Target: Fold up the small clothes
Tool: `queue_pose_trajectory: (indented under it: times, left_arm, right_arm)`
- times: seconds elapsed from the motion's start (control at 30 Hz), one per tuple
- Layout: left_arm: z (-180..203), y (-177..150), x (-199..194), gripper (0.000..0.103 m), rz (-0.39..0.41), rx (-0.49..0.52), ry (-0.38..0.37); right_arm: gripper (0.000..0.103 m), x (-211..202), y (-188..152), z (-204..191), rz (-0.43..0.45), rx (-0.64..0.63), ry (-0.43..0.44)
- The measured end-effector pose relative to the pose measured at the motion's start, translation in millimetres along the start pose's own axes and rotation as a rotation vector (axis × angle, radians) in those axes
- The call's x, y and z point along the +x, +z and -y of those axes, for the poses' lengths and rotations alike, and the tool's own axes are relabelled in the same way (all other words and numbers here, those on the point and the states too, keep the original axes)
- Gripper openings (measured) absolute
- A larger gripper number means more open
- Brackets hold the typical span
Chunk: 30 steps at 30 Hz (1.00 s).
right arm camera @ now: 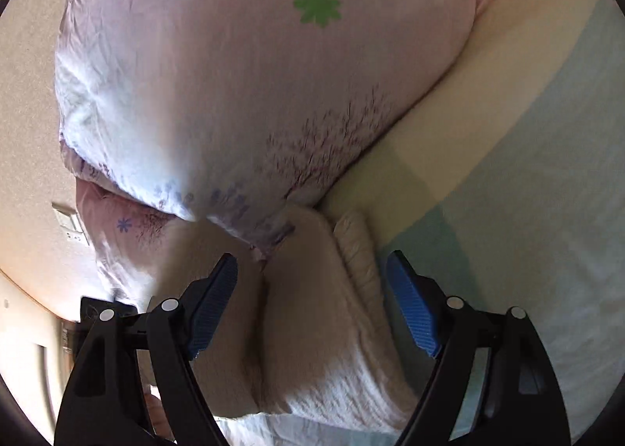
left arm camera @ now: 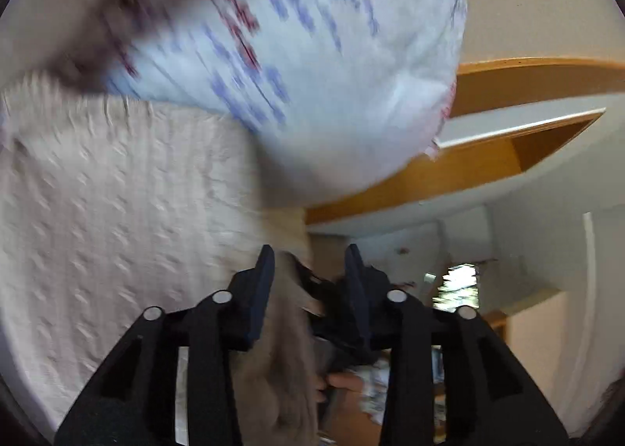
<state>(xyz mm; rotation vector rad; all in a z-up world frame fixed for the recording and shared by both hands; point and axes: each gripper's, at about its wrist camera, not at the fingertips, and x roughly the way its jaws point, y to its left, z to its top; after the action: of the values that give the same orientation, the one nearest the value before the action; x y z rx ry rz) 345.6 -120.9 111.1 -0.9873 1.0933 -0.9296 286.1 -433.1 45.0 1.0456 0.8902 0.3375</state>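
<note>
In the left wrist view a pale pink knitted garment (left arm camera: 117,211) hangs blurred on the left, and a fold of it (left arm camera: 281,348) runs down between the fingers of my left gripper (left arm camera: 308,262), whose jaws stand apart. In the right wrist view the same pale pink garment (right arm camera: 312,348) lies bunched between the blue pads of my right gripper (right arm camera: 312,262), which is open wide and not pressing on it. Its ribbed edge (right arm camera: 359,262) shows by the right pad (right arm camera: 414,313).
A large pink-white floral pillow (right arm camera: 234,75) lies just ahead in the right view and also shows in the left view (left arm camera: 312,55). A striped cream and pale-blue bedsheet (right arm camera: 527,153) is on the right. A wooden shelf (left arm camera: 488,161) and beige wall (right arm camera: 27,94) lie beyond.
</note>
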Motion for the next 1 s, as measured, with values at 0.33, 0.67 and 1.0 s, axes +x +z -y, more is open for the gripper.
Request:
queue_pose_trajectory:
  times: [0.33, 0.67, 1.0]
  left_arm:
    - [-61, -14, -77, 0.079, 0.113, 0.066, 0.524]
    - [-116, -29, -70, 0.085, 0.095, 0.032, 0.574]
    - [-108, -29, -49, 0.080, 0.123, 0.040, 0.534]
  right_arm:
    - [0.089, 32, 14, 6, -0.227, -0.009, 0.008]
    - [0.074, 84, -15, -12, -0.313, -0.110, -0.074]
    - [0.068, 62, -47, -17, -0.146, -0.138, -0.238]
